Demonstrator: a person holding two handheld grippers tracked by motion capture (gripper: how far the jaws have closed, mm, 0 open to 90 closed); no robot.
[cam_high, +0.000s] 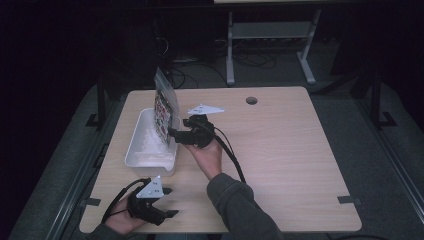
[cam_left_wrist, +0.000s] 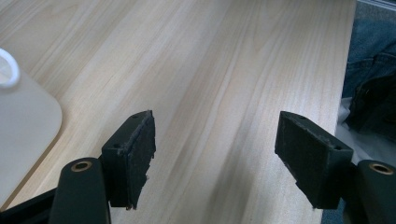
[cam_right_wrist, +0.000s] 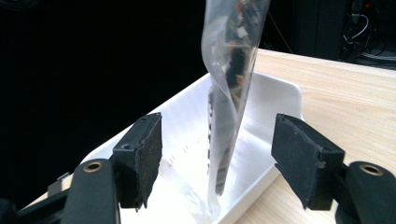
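With both grippers spread and empty, the right gripper (cam_right_wrist: 217, 163) should close gently on the clear bag (cam_right_wrist: 231, 88) standing upright in the white tray (cam_high: 150, 150) at the table's left, while the left gripper (cam_left_wrist: 215, 158) waits near.

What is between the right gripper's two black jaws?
The right gripper view shows a clear plastic bag standing in the white tray between the open jaws.

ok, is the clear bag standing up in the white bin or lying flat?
Standing up. The clear bag rises edge-on, its bottom end inside the white bin, between the open jaws of the right hand-held gripper, which don't touch it.
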